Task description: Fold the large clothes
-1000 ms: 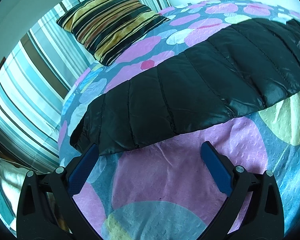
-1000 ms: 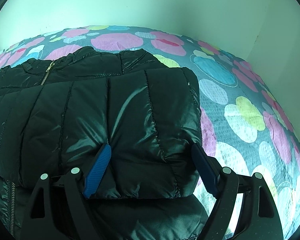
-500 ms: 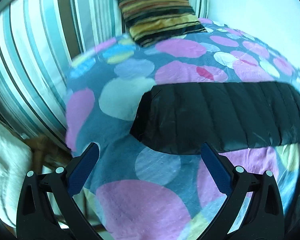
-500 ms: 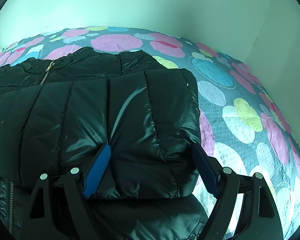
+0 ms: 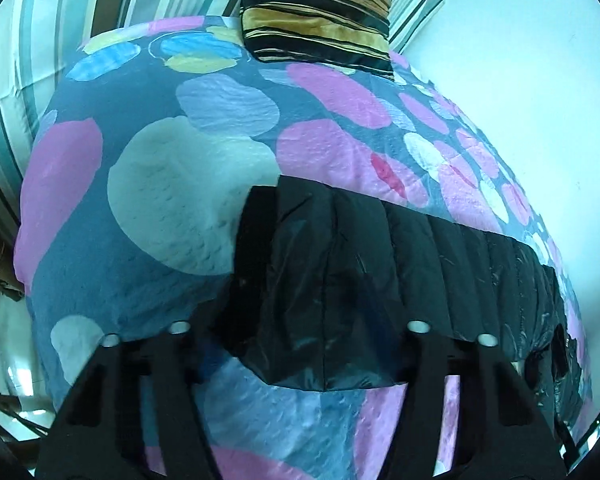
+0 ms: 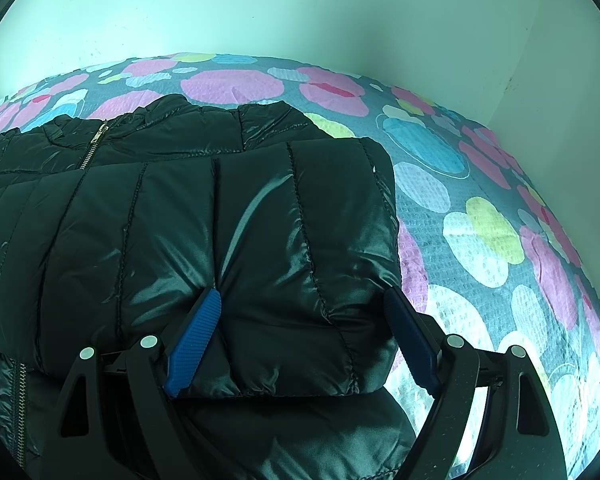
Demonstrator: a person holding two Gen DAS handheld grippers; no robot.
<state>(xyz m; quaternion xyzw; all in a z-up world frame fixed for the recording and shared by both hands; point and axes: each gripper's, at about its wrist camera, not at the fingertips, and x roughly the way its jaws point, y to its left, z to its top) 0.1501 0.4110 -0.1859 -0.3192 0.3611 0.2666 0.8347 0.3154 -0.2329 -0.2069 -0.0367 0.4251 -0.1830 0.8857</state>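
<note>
A black quilted puffer jacket (image 6: pixel 180 240) lies on a bed with a spotted cover (image 6: pixel 480 220). In the right wrist view one sleeve is folded across the body and my right gripper (image 6: pixel 300 336) is open, its blue pads (image 6: pixel 196 332) pressed on either side of the sleeve end. In the left wrist view the other sleeve (image 5: pixel 380 272) stretches out flat, and my left gripper (image 5: pixel 300 340) is open around its cuff end; the pads are in shadow against the dark fabric.
A striped yellow and black cushion (image 5: pixel 320 12) stands at the head of the bed before a striped curtain (image 5: pixel 20 80). The bed's left edge (image 5: pixel 32 280) drops off near the left gripper. White walls (image 6: pixel 300 12) close in the far side.
My left gripper has swung left along the sleeve and moved in over its cuff end. The right gripper has stayed in place on the folded sleeve.
</note>
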